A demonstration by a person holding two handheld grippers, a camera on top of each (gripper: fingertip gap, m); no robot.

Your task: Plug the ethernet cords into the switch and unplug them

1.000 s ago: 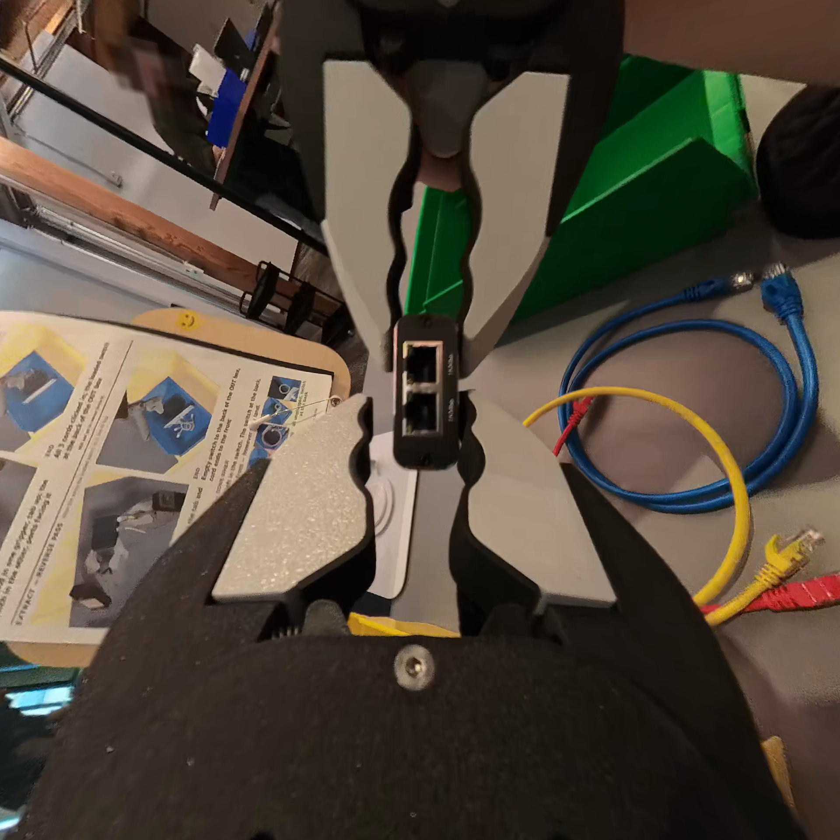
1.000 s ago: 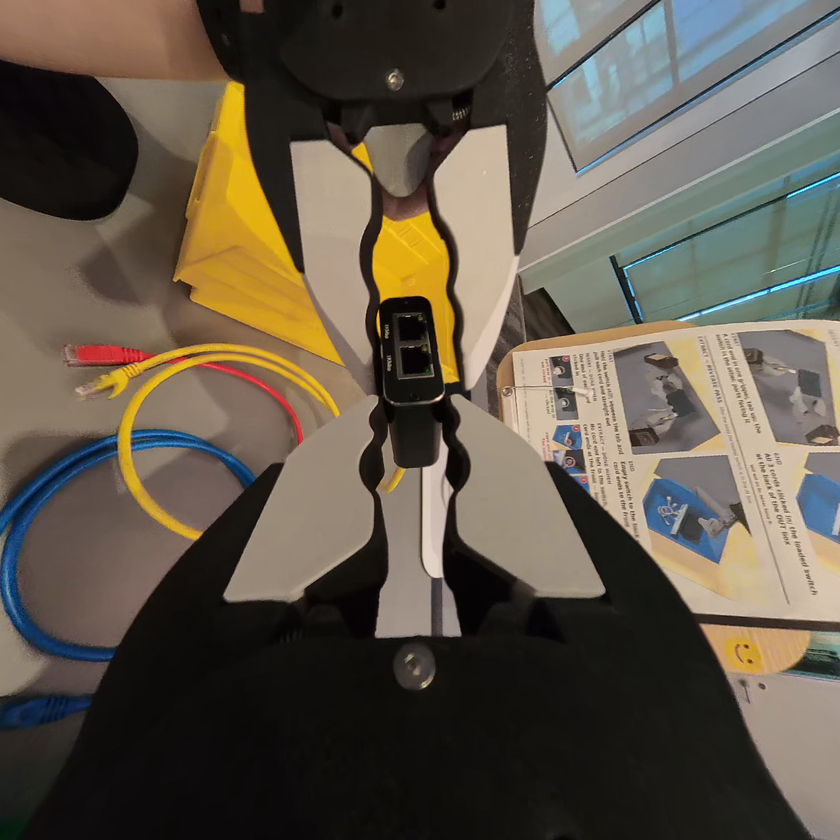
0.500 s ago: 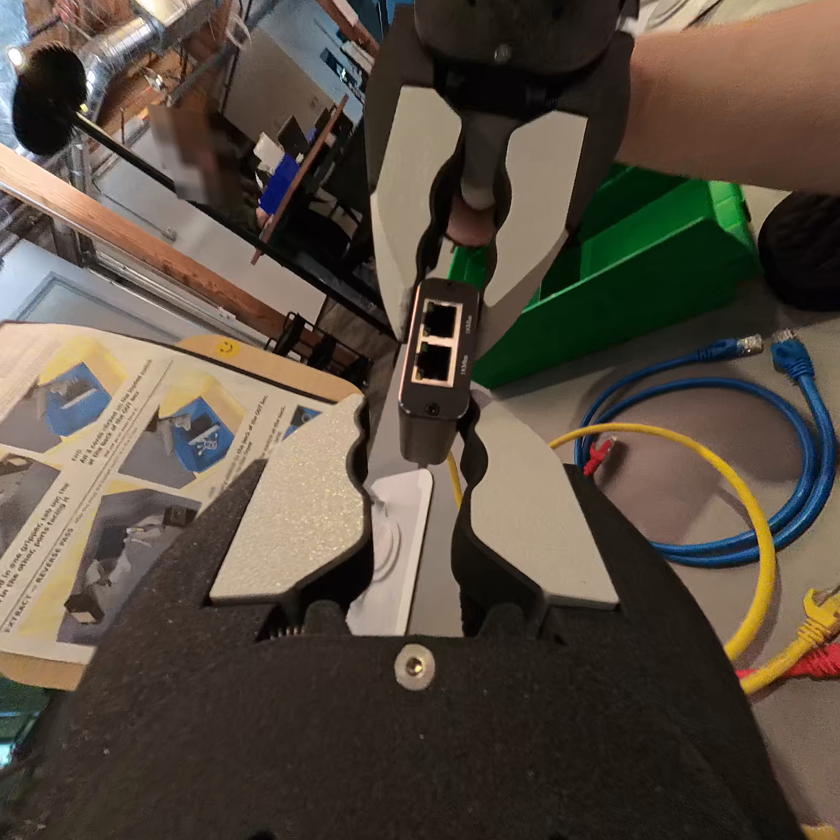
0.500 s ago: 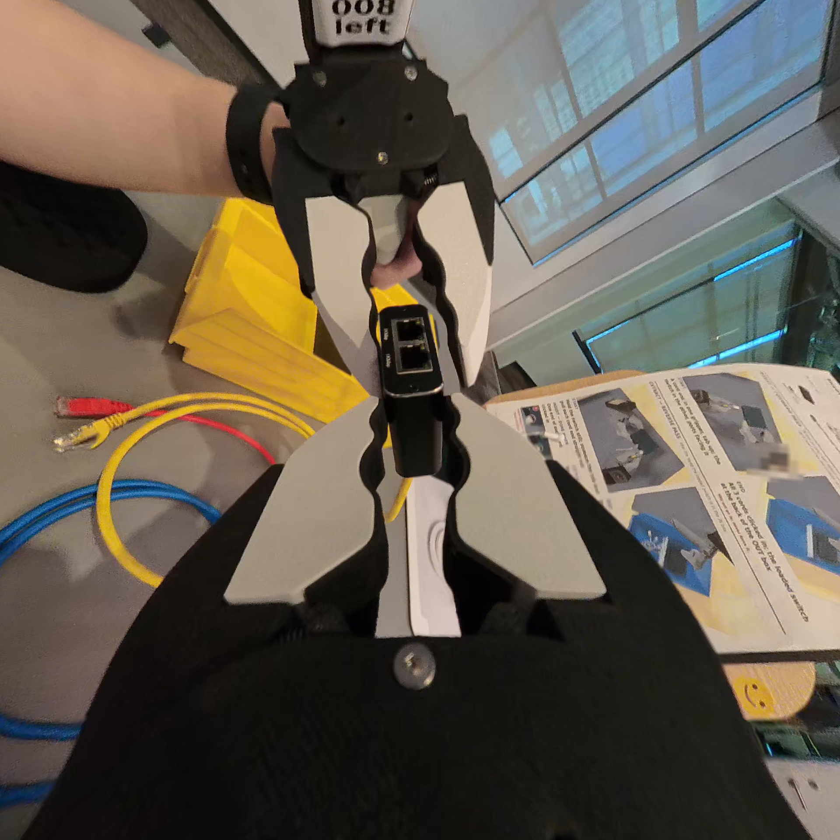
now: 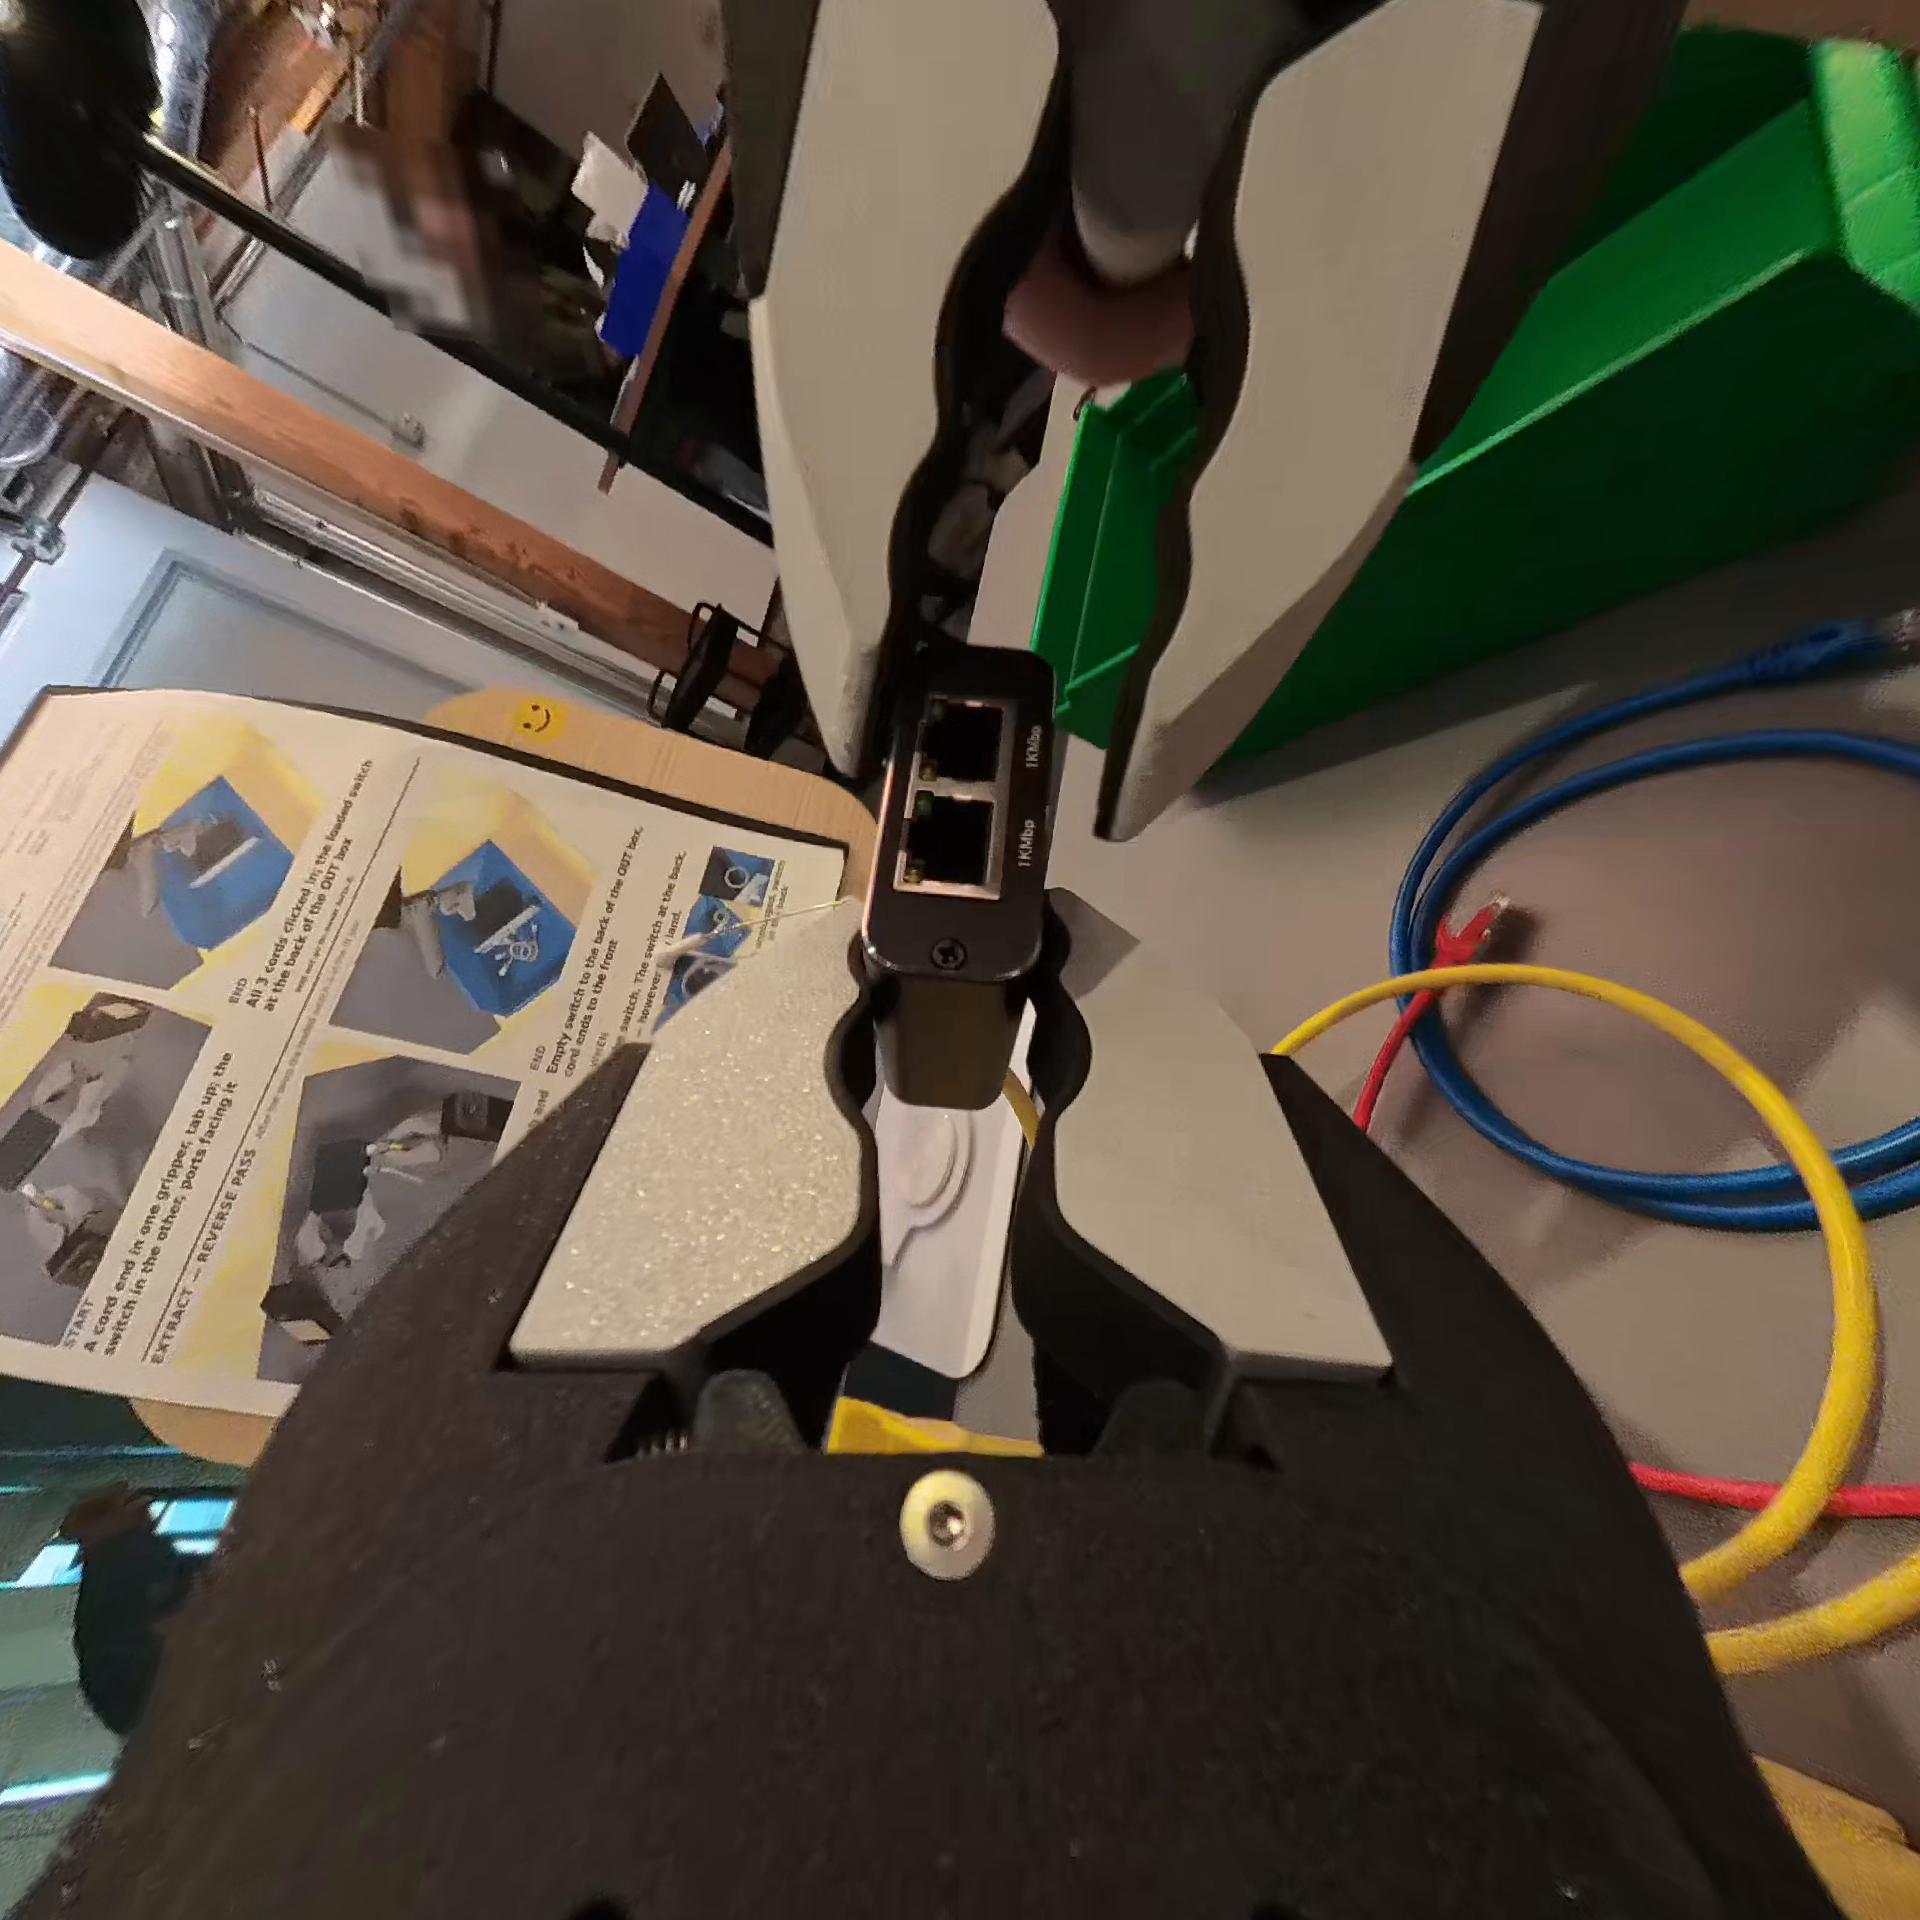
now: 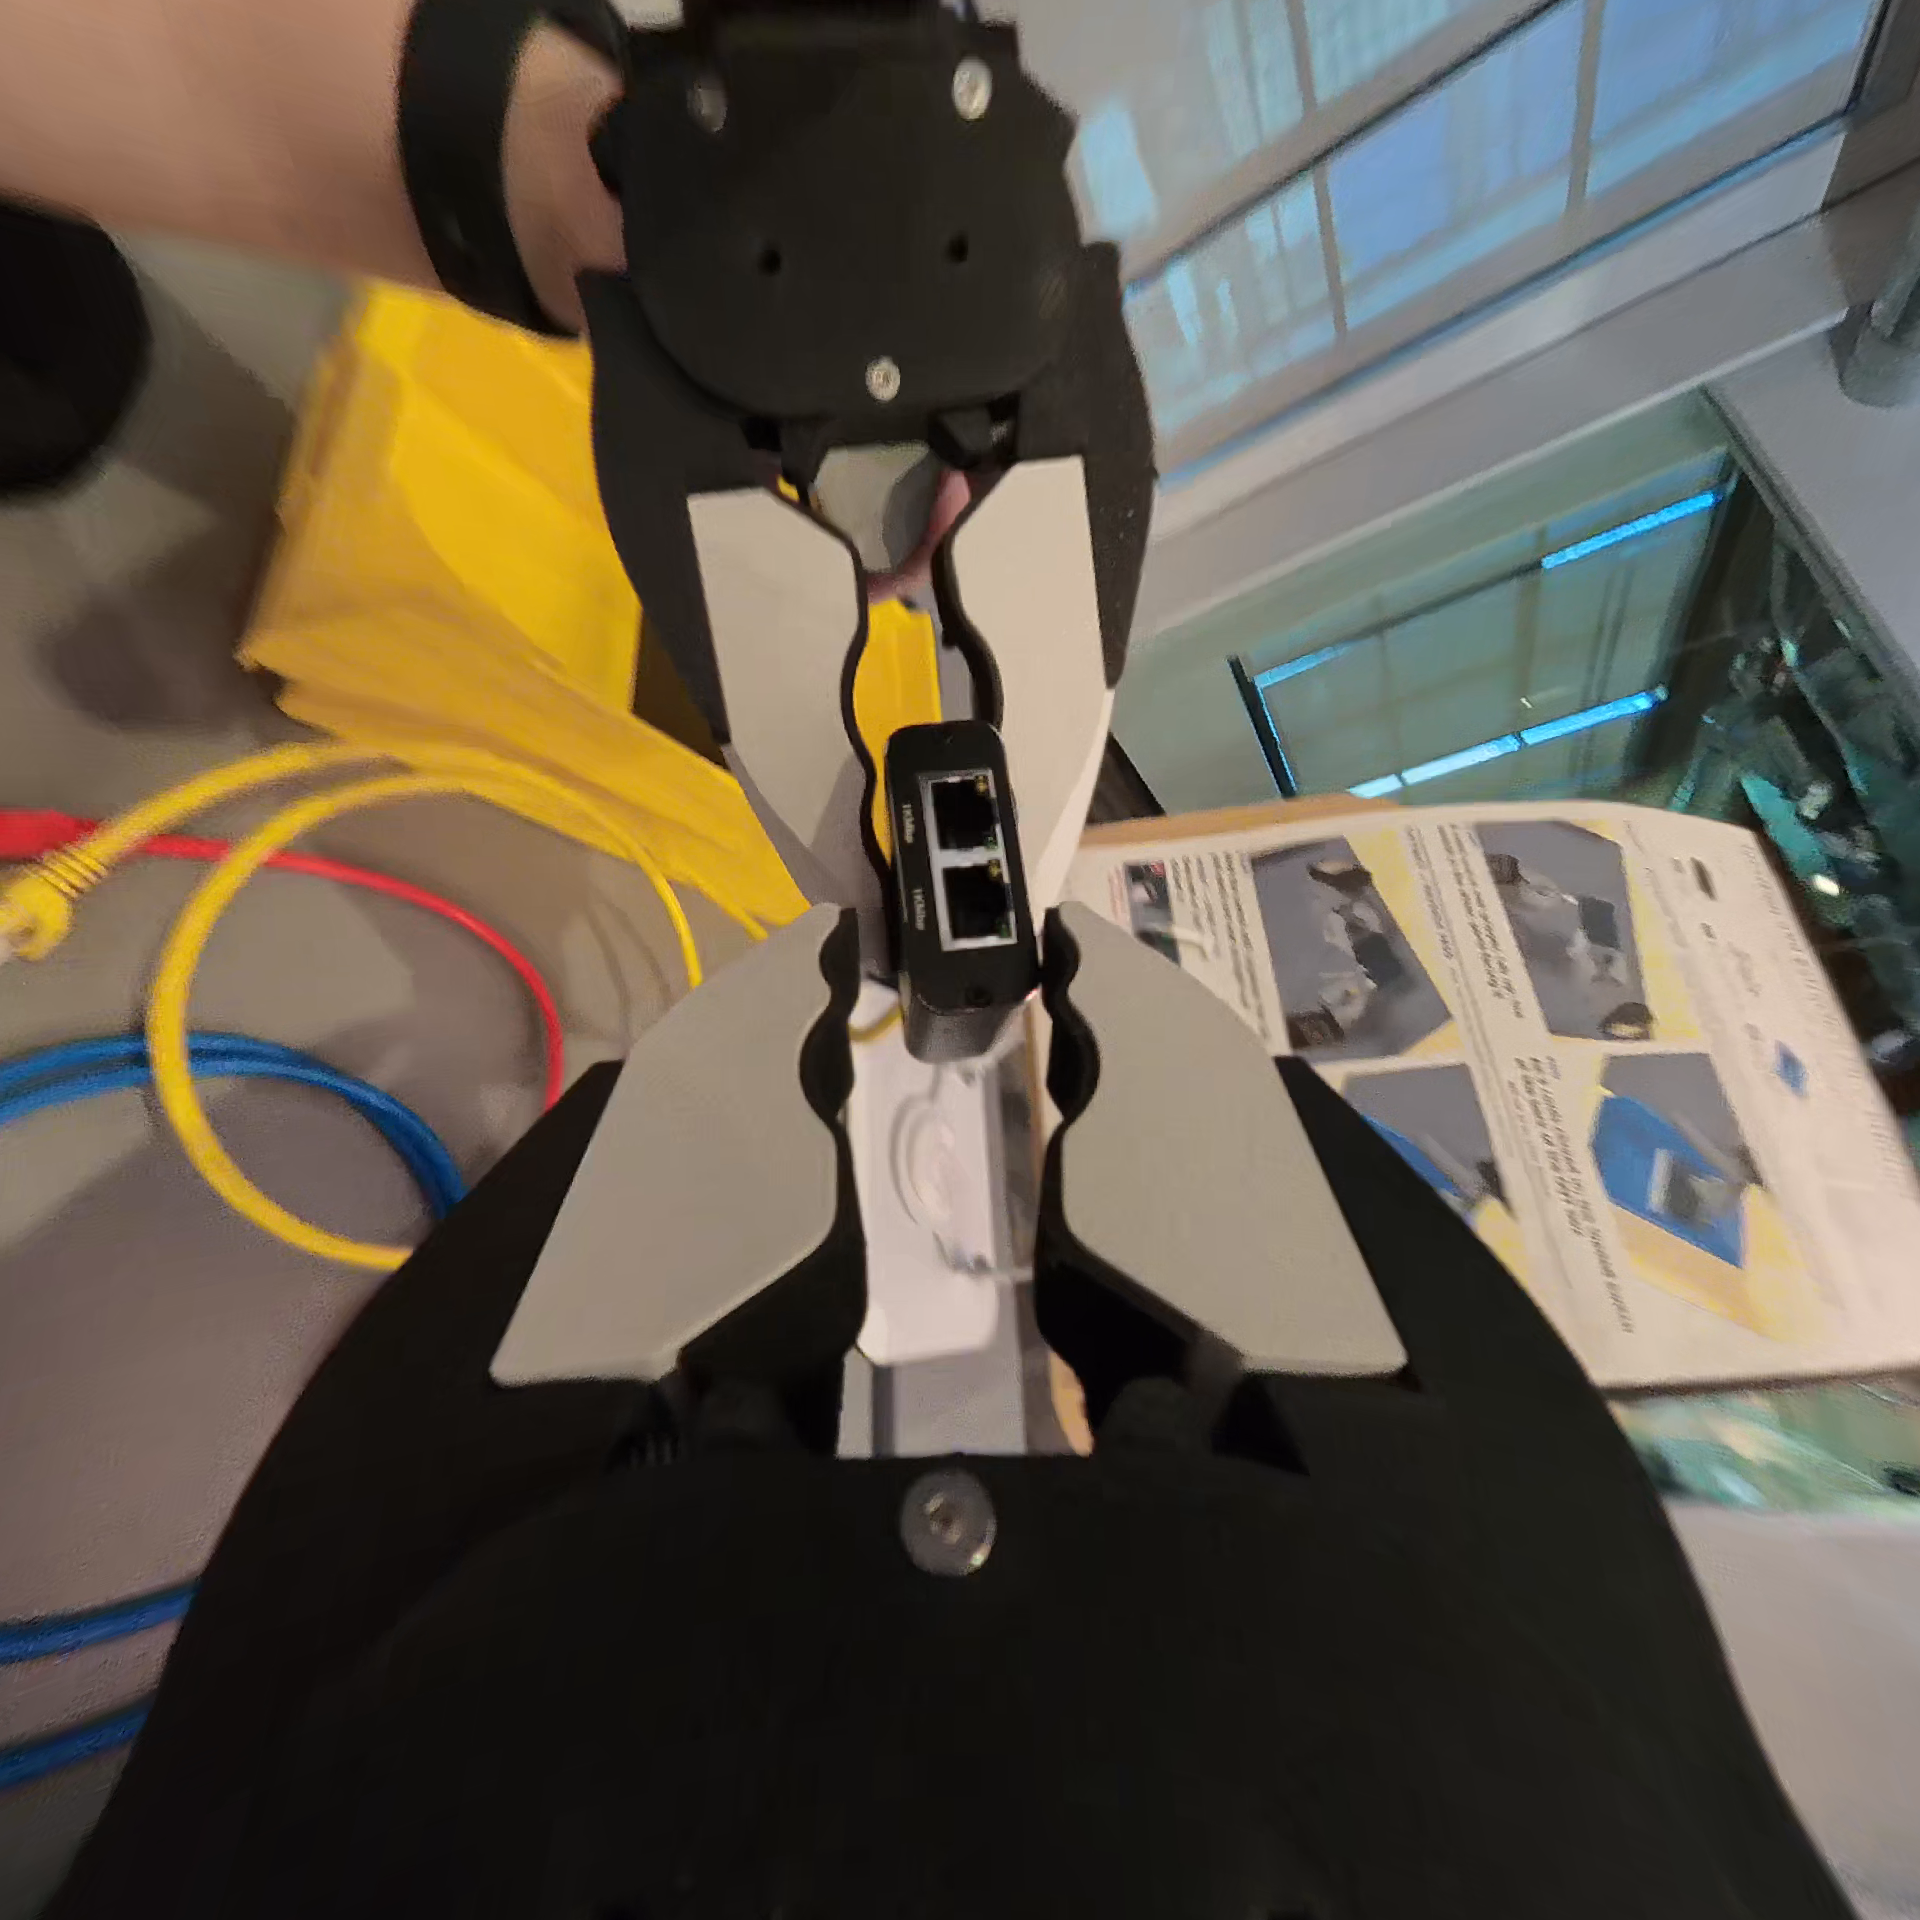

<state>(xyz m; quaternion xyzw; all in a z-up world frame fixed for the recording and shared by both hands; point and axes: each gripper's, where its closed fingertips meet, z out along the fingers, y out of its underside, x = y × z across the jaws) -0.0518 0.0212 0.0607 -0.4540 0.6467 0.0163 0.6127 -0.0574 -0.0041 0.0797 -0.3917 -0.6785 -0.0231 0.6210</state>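
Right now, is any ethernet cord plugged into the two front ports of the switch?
No, both ports on the switch face the left wrist camera open and dark, with no plug in either.

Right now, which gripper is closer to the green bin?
Right. The right gripper hangs just before the green bin; the left gripper sits across the switch from it, clamped on the switch.

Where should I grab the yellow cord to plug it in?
Take the yellow cord by its plug, just behind the tip. Come from above and pinch across its width: it lies flat on the table, with the red cord close alongside.
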